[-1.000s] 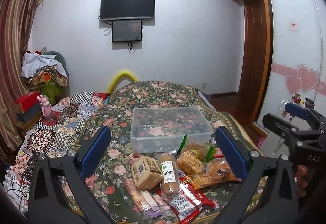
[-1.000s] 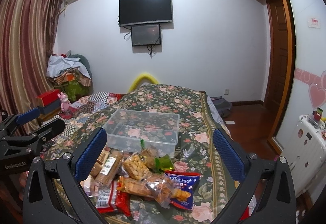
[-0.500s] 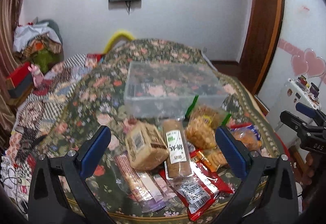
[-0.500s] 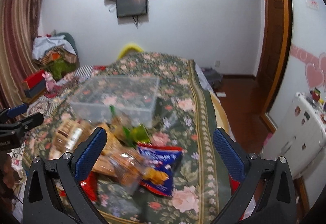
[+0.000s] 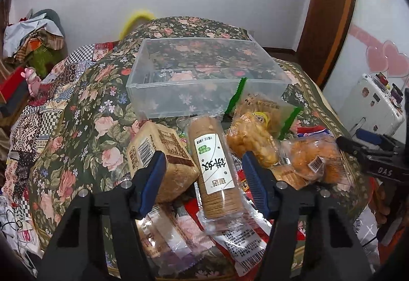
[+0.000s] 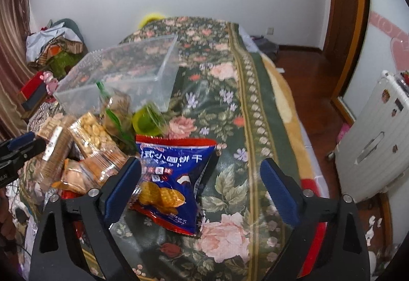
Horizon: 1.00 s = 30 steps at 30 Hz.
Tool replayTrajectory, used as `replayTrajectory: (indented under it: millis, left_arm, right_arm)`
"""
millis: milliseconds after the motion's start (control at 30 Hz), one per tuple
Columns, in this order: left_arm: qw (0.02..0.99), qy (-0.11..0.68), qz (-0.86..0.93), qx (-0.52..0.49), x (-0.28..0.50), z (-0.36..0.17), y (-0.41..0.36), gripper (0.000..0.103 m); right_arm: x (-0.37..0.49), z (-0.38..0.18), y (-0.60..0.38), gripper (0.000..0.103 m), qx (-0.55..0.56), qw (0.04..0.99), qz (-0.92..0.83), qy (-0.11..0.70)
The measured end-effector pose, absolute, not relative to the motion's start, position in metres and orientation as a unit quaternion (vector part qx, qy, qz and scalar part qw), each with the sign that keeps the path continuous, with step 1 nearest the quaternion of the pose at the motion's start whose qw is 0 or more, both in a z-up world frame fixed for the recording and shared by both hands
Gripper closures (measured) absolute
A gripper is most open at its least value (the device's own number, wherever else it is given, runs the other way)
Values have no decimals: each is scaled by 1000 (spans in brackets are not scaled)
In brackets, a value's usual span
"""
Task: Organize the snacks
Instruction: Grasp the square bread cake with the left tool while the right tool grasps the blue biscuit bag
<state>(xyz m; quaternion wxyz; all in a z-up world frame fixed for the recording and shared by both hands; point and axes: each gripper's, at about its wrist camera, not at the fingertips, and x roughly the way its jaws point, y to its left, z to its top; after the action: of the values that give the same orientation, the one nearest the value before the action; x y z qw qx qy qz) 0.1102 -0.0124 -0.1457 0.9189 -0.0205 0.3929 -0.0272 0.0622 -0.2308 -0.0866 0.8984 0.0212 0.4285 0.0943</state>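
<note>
Blue-padded left tongs point(image 5: 203, 178) stand spread, astride the clear-wrapped round biscuit sleeve point(image 5: 217, 173) with the brown brick-shaped pack point(image 5: 159, 160) touching the left pad; closing here risks catching both or crushing biscuits. Right tongs point(image 6: 200, 185) are likewise spread and empty over the blue cracker bag point(image 6: 171, 178), whose slick puffed film could slip free. Beyond the snack heap on the floral bed point(image 6: 230, 91), the clear bin point(image 5: 204, 76) sits empty and light, liable to slide if nudged.

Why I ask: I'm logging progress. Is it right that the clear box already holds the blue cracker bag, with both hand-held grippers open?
No. The clear box holds no snacks; the right wrist view shows the blue cracker bag lying on the bedspread. Both hand-held grippers, left and right, are open.
</note>
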Motion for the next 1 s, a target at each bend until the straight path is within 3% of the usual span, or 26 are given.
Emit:
replayTrajectory:
  millis: [100, 333, 367, 467, 633, 800, 1000]
  left_arm:
    - [918, 395, -30, -32, 110, -143, -7, 51]
    - [917, 397, -10, -44, 110, -141, 14, 51]
    - [915, 402, -7, -49, 113, -143, 17, 50]
    - [904, 419, -6, -81, 124, -153, 29, 34]
    - [898, 427, 5, -109, 137, -167, 41, 30]
    - [894, 431, 19, -123, 146, -175, 53, 31]
    - [882, 447, 5, -149, 153, -192, 63, 39]
  right_arm:
    - [65, -94, -231, 15, 26, 893, 101, 438]
    - [69, -97, -235, 15, 50, 886, 119, 445]
    - [70, -98, -235, 15, 54, 885, 121, 446]
    - [71, -99, -236, 15, 61, 882, 127, 449]
    - [73, -102, -234, 14, 74, 874, 142, 460]
    - [80, -106, -229, 14, 72, 870, 149, 465]
    - [93, -114, -227, 15, 68, 867, 137, 474]
